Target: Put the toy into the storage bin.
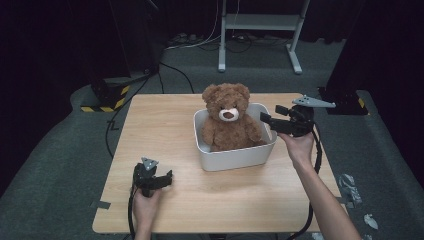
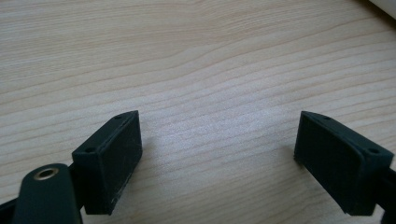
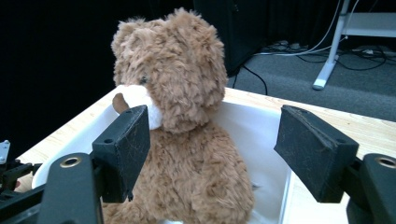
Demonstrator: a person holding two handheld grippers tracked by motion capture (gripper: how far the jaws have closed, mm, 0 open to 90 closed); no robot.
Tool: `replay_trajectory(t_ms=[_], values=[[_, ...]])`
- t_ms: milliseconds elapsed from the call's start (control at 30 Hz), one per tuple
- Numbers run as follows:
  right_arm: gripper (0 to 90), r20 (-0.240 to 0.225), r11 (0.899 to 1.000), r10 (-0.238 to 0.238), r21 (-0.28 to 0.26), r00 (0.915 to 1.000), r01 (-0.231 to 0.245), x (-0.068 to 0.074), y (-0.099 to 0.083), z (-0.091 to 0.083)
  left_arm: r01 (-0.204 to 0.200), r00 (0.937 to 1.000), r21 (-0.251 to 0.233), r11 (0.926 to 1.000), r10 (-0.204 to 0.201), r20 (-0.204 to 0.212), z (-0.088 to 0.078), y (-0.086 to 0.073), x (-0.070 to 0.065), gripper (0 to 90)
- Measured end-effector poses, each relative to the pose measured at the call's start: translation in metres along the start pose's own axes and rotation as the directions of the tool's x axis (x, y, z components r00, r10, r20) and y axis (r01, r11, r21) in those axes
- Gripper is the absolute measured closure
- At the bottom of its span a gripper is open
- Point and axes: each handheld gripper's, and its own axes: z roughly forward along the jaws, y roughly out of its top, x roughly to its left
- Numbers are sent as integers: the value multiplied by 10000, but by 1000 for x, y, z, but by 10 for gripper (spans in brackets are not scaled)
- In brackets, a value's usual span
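From the high view we've got the teddy bear (image 1: 230,120) sitting upright in the white bin (image 1: 235,157) mid-table, with our right gripper (image 1: 270,121) hanging just off the bin's right edge and aimed at the bear, while the left gripper (image 1: 167,176) sits well away over the bare wooden table (image 1: 165,120). In the left gripper view our jaws are spread wide over plain wood, holding nothing. In the right gripper view the jaws gape wide and not touching the bear (image 3: 187,140), which sits just ahead of them, slightly towards the left jaw.
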Motion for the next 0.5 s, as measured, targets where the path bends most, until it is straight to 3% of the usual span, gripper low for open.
replay_trajectory(t_ms=[500], values=[[268, 172, 9993, 300, -241, 9994, -296, -16, -8, -17, 22, 10000, 14, 10000, -22, -6, 0, 0, 0, 150]])
